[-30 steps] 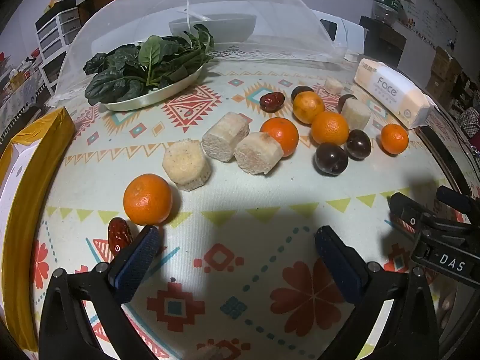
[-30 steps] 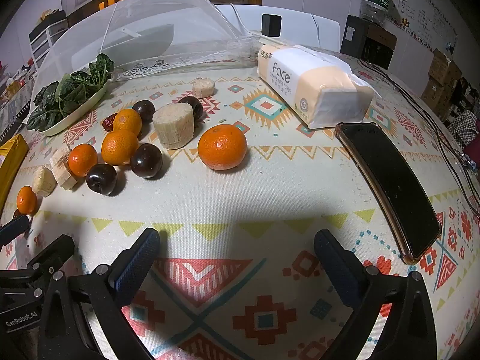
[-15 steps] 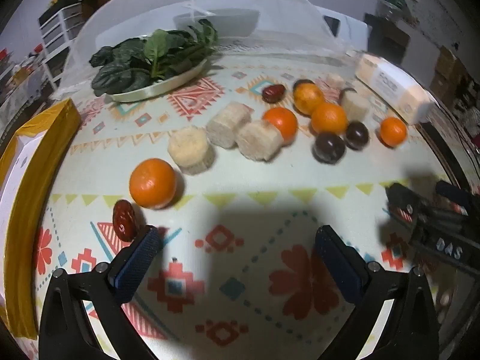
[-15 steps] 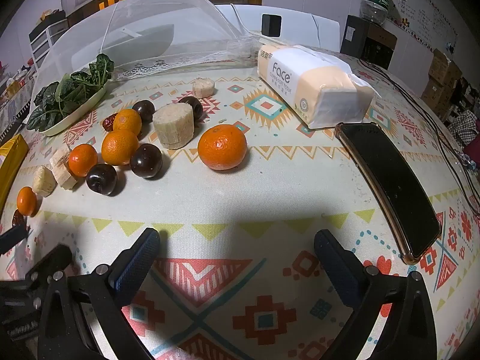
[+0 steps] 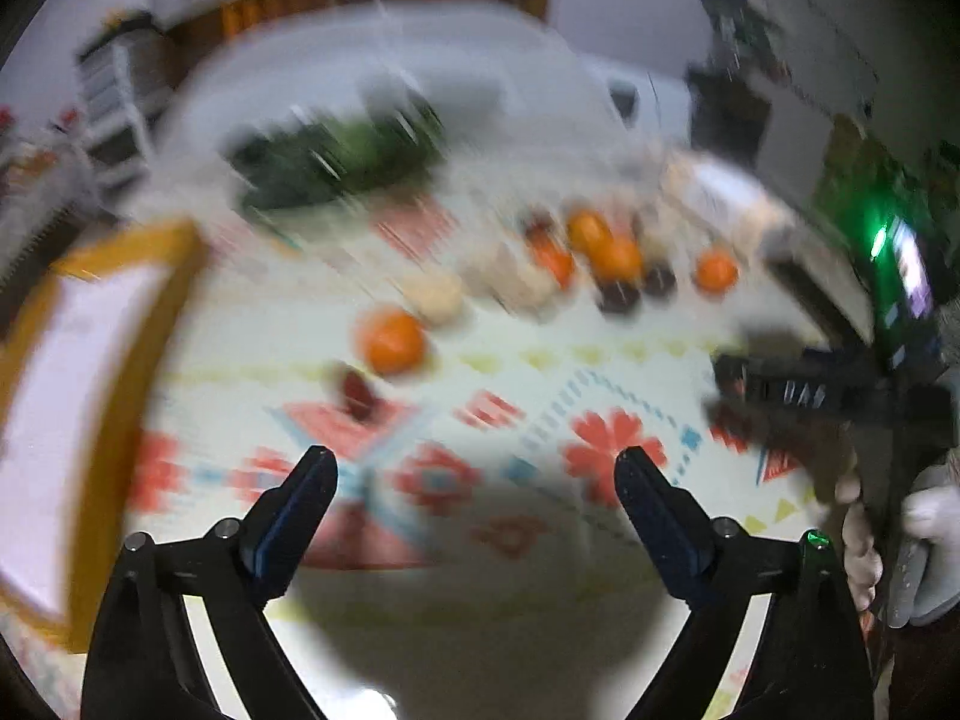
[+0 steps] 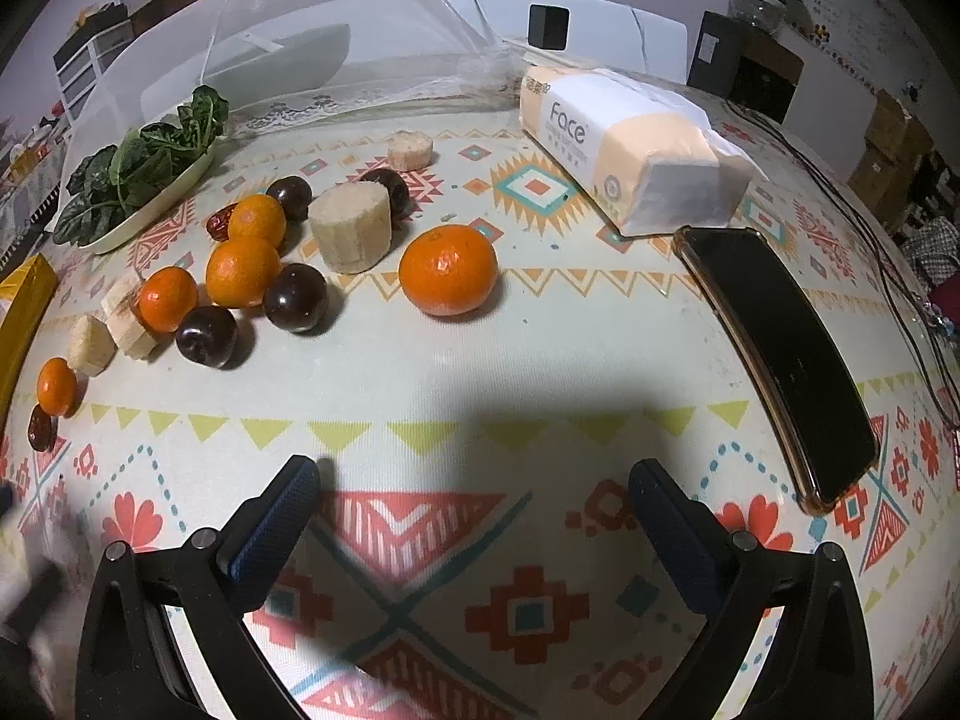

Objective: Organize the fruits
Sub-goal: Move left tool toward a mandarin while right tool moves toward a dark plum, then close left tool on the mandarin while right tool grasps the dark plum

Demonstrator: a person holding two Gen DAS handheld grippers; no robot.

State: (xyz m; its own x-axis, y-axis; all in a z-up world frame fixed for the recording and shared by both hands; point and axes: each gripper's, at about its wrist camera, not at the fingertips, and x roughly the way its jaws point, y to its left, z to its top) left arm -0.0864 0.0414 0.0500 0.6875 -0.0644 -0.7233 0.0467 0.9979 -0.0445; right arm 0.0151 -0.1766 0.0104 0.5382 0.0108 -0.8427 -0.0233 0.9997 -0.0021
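On the patterned tablecloth (image 6: 540, 360): fruit is spread out, placed below relative to the tissue pack.
Tissue pack (image 6: 630, 150): the word "Face" is printed on its side; the smaller characters above it cannot be read.
Largest tangerine (image 6: 449, 278): set alone, just in front of the pack and to its left.
Other tangerines, dark plums, pale cut chunks: grouped further left of the pack, several touching.
Far tangerine (image 6: 56, 385): well left of the pack, a red date (image 6: 42, 427) just beside it.
Phone (image 6: 780, 360): laid face up, right beside the pack's near end.
Leafy greens plate (image 6: 144, 192): far left of the pack, under a mesh cover.
Right gripper (image 6: 474, 498): jaws spread wide, nothing between them; "DAS" is read on its body in the left view.
Left gripper (image 5: 474, 486): jaws have just been closing slightly, yet are held apart with nothing between them; its view is heavily blurred.
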